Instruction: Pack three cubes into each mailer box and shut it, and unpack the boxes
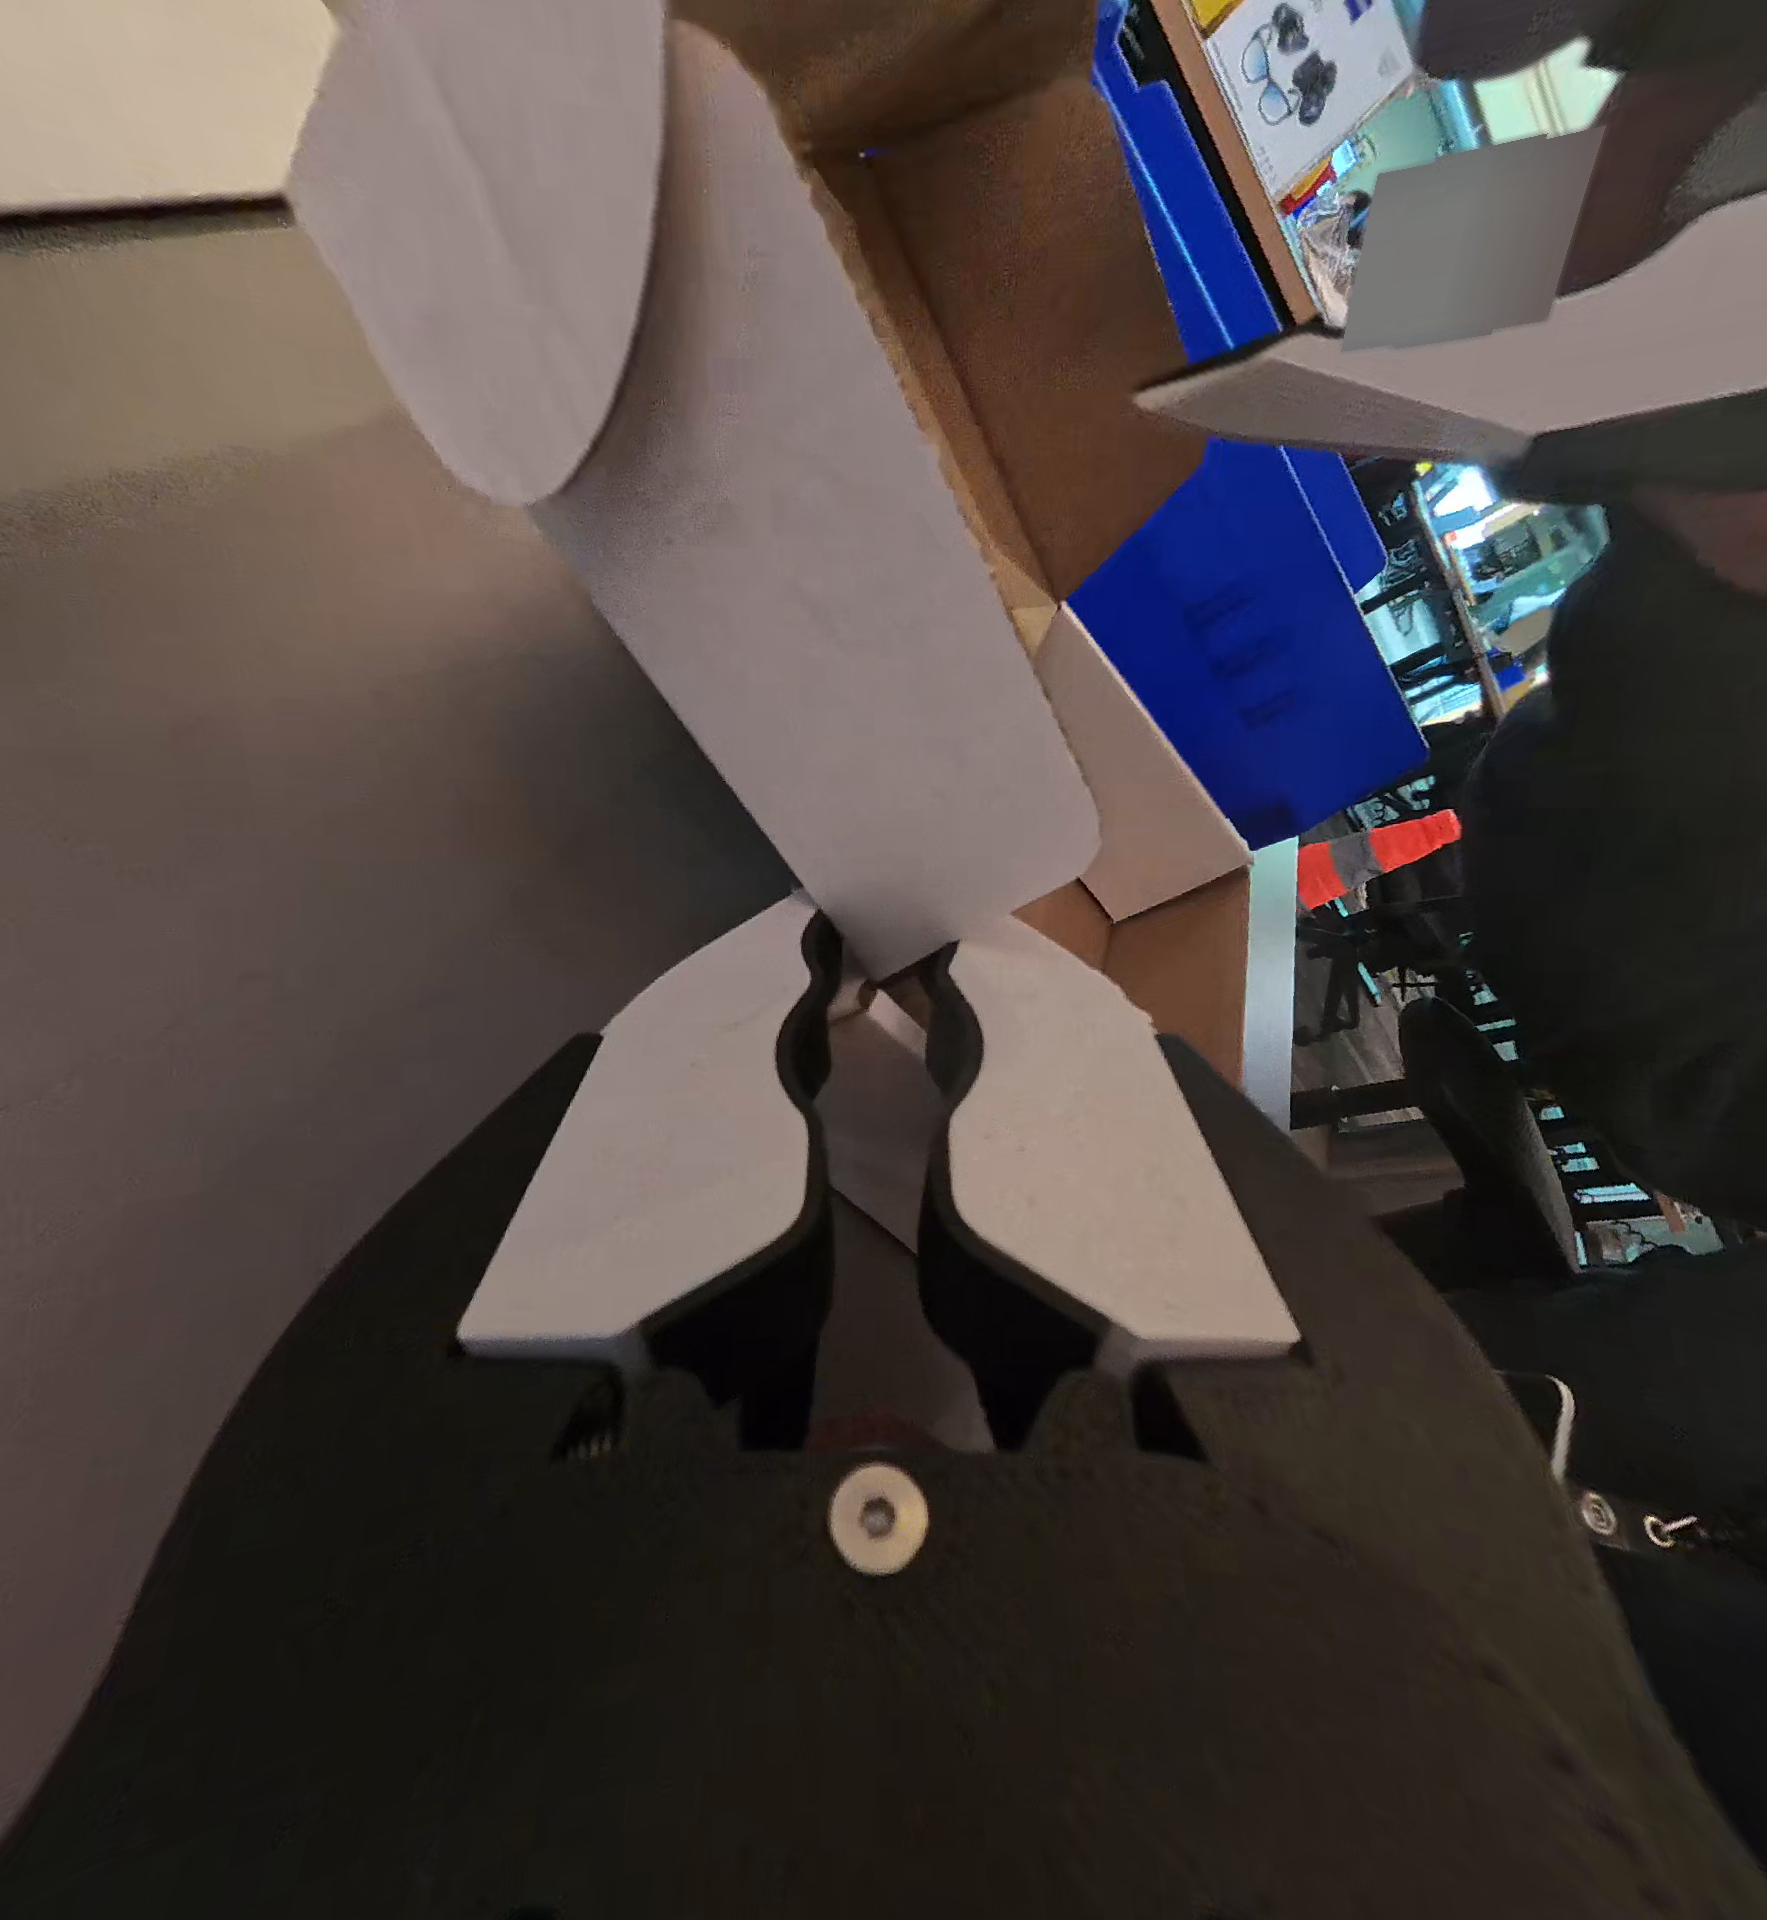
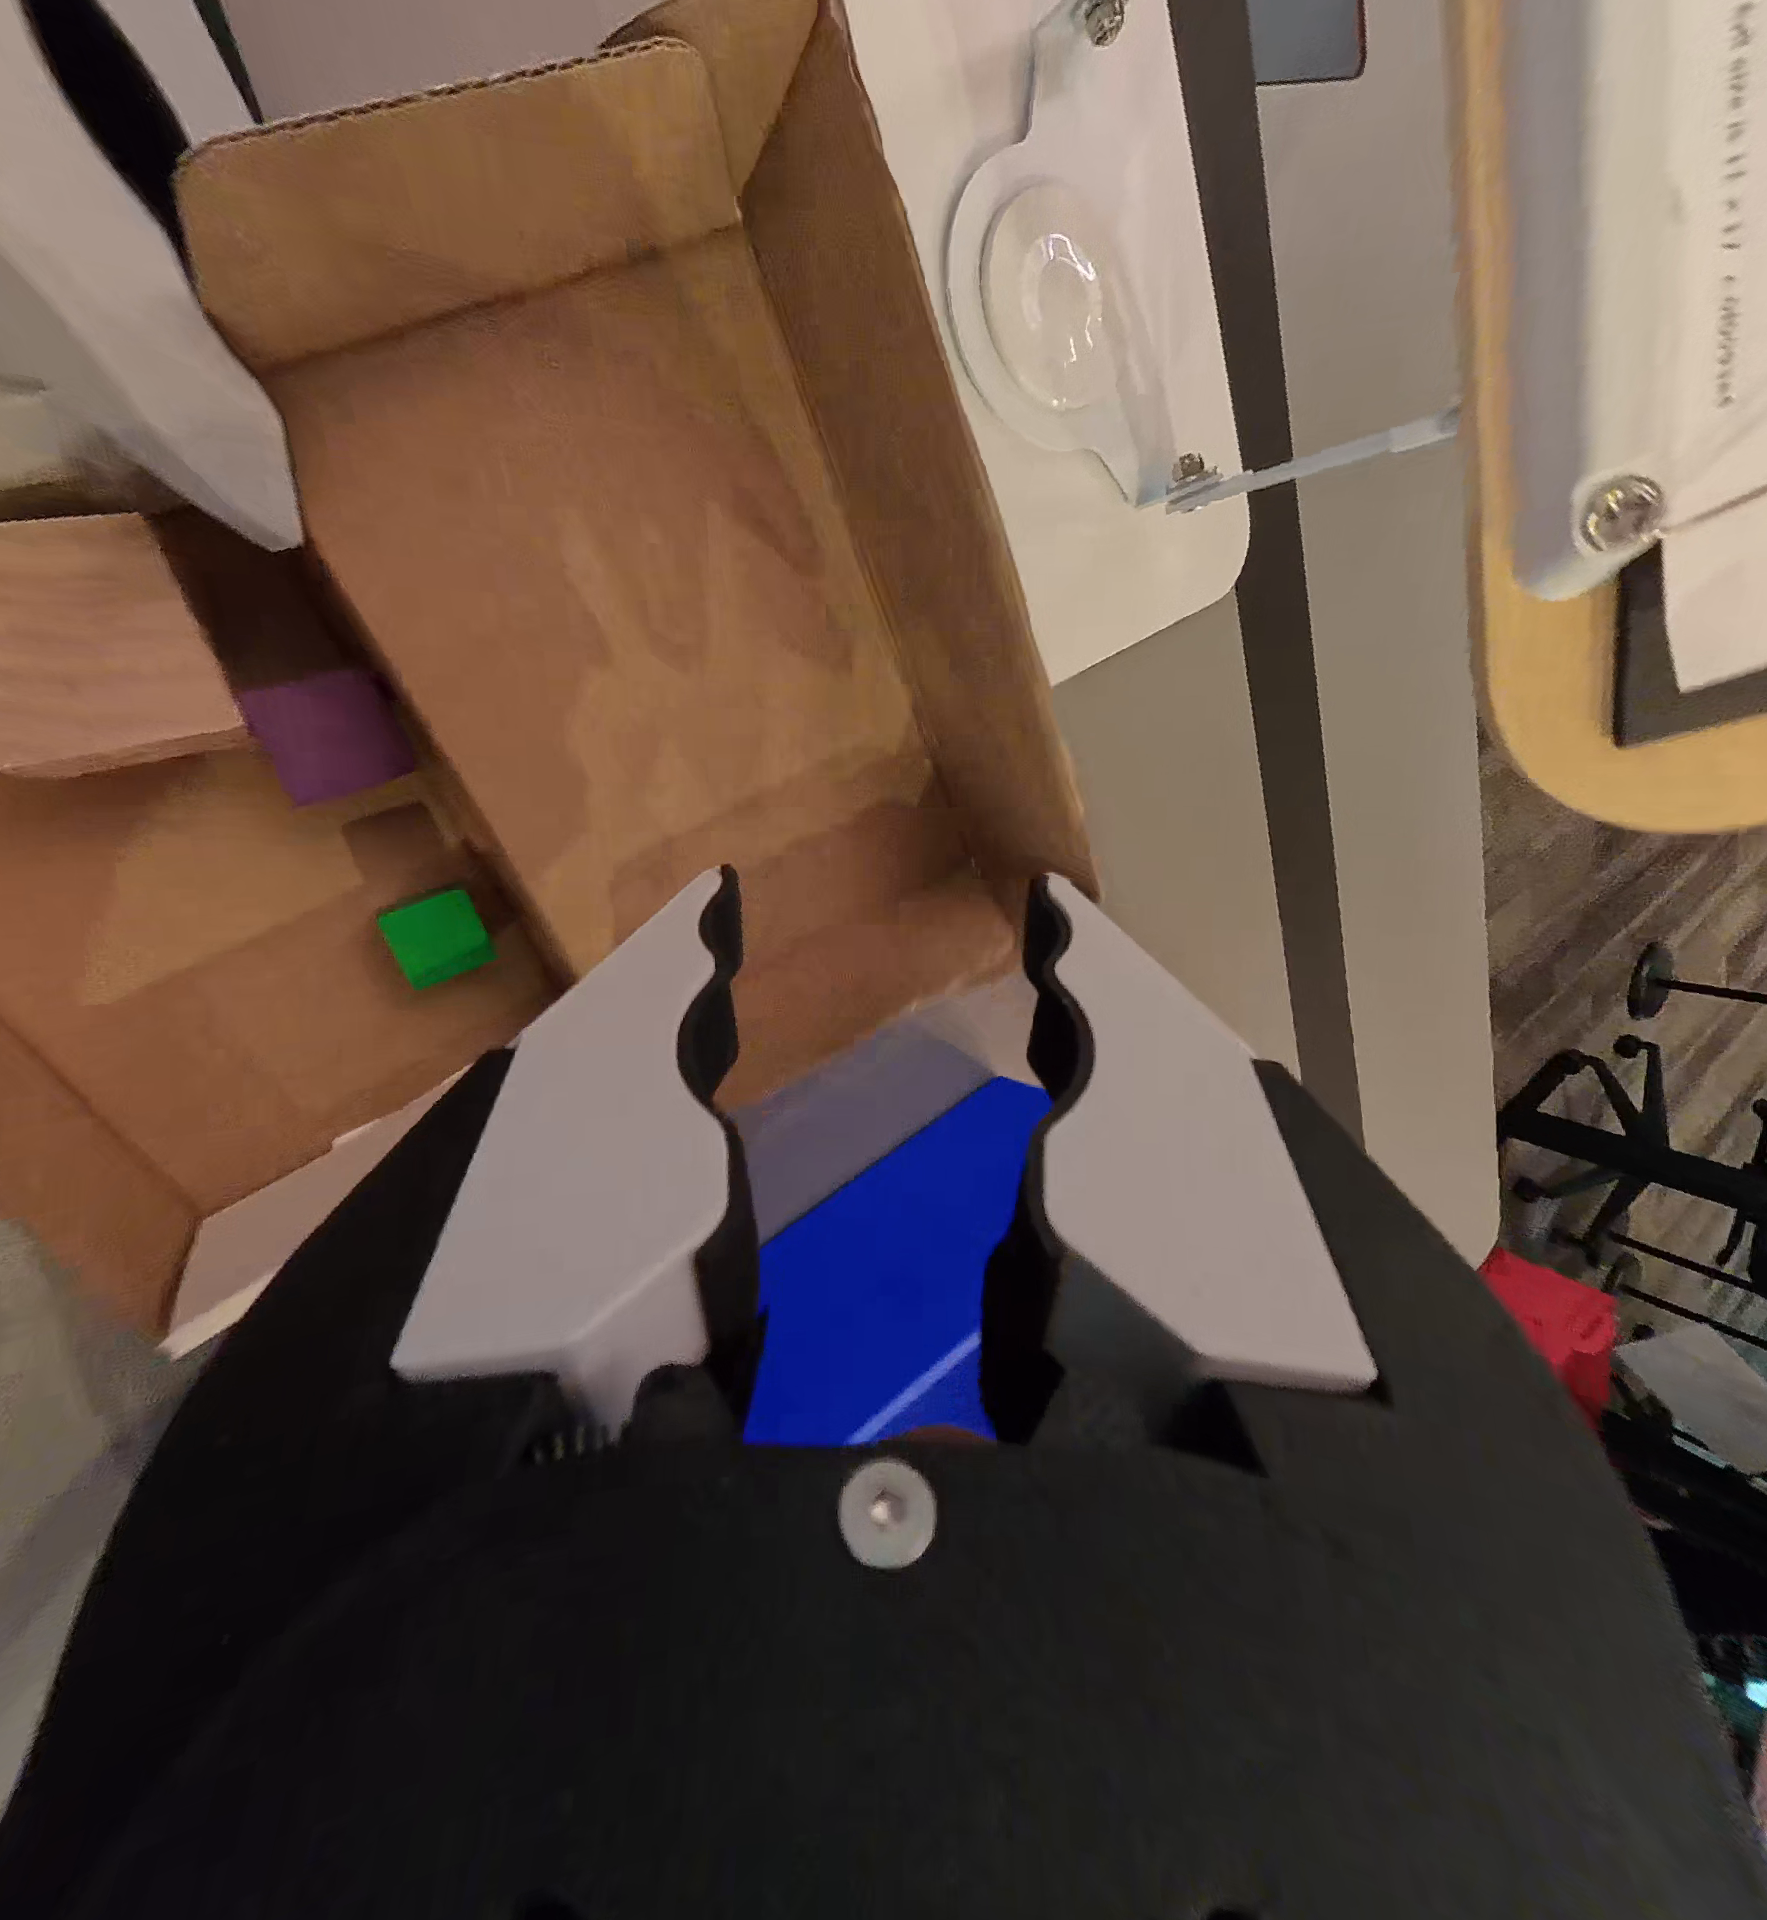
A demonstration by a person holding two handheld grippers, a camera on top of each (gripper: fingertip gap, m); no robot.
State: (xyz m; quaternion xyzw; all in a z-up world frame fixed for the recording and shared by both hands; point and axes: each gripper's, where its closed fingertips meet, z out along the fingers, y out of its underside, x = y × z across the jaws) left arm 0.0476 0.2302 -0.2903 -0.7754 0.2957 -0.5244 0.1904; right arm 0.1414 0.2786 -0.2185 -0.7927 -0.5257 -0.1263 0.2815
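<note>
1. Left wrist view: left tool (image 1: 884, 961) is narrowed down on the edge of a white corrugated-cardboard mailer box with brown inside (image 1: 817, 623). It pinches a white flap corner; the box looks lifted and tilted off the dark grey counter (image 1: 183, 727).
2. Right wrist view: right tool (image 2: 884, 904) stands wide, holding nothing, fingertips at the near wall of the box interior.
3. Same view, inside the box at left: pale wooden cube (image 2: 68, 655), purple cube (image 2: 323, 732), small green cube (image 2: 435, 937). All three look loose against the lower side.
4. Handling, my read: the box is light and stiff along its creases, but flaps flex at the folds. Grip a wall or flap edge near a crease, not mid-panel. Cubes are hard, light and will slide when tilted.
5. Blue bin (image 1: 1243, 665) sits behind the box.
</note>
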